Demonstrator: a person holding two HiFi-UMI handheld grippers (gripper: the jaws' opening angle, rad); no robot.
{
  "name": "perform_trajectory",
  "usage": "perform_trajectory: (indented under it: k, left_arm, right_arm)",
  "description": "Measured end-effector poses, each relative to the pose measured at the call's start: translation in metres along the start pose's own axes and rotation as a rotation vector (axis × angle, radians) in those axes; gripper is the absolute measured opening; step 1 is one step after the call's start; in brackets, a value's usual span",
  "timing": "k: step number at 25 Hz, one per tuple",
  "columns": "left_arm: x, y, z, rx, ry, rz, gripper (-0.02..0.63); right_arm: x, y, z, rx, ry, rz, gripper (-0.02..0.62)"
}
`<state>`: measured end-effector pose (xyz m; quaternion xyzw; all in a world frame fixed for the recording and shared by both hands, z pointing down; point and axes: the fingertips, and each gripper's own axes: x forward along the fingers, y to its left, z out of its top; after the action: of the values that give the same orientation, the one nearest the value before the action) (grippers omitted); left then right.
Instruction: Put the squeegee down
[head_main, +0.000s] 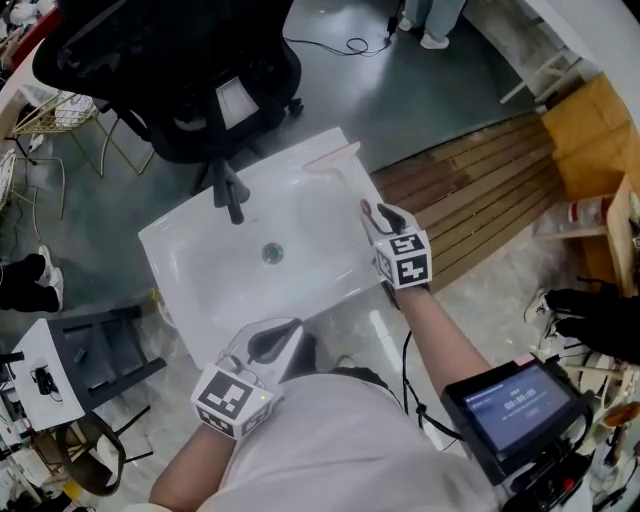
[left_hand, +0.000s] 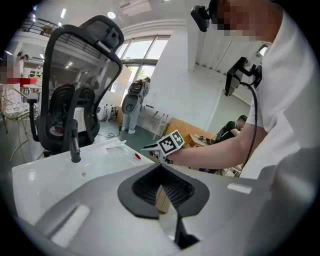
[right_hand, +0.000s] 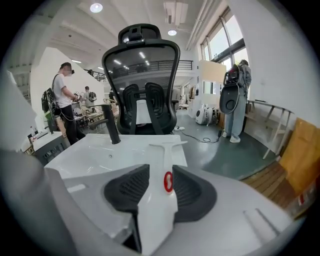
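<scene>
The white squeegee (head_main: 345, 172) lies flat on the right rim of the white sink (head_main: 190, 245), blade at the far end, red-tipped handle toward me. My right gripper (head_main: 378, 213) sits just behind that handle end, open. In the right gripper view the squeegee (right_hand: 162, 157) runs out between the wide-apart pads (right_hand: 129, 189), which do not press on it. My left gripper (head_main: 291, 324) hovers at the sink's near rim, shut and empty. From the left gripper view the squeegee (left_hand: 118, 145) shows across the sink, beside the right gripper (left_hand: 149, 148).
A black faucet (head_main: 230, 196) stands at the sink's far side and a drain (head_main: 272, 253) in the basin. Behind the sink is a black office chair (head_main: 180, 70). Wooden decking (head_main: 480, 195) lies to the right, a black stool (head_main: 95, 350) to the left. People stand in the background.
</scene>
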<state>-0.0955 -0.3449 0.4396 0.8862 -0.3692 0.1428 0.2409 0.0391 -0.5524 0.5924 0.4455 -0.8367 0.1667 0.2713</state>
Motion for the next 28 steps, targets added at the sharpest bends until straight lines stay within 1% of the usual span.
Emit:
perform_trajectory:
  k: [4,7,10,12,17,22,28]
  left_arm:
    - [0.000,-0.035,-0.008,0.018,-0.004,-0.012,0.006]
    - [0.000,-0.064,-0.012,0.029,-0.020,-0.017,0.006]
    - [-0.002,-0.095,-0.024,0.041,-0.043,-0.028,0.006]
    - [-0.005,-0.115,-0.032,0.035,-0.048,-0.024,0.006]
    - [-0.013,-0.157,-0.054,0.013,-0.055,0.023,0.006]
    - [-0.033,-0.191,-0.068,0.004,-0.048,0.082,0.006]
    - [-0.054,-0.211,-0.074,0.017,-0.045,0.092,0.006]
  right_arm:
    - [-0.048,0.010,-0.004,-0.009,-0.035,0.025,0.120]
    - [-0.086,0.016,-0.012,-0.038,-0.055,0.040,0.082]
    - [-0.127,0.022,-0.027,-0.062,-0.060,0.053,0.021]
    - [-0.155,0.030,-0.037,-0.061,-0.065,0.070,0.003]
    - [-0.218,0.052,-0.052,-0.070,-0.117,0.139,0.003]
    - [-0.267,0.067,-0.069,-0.104,-0.151,0.187,0.002]
    - [-0.306,0.086,-0.088,-0.075,-0.168,0.205,0.003]
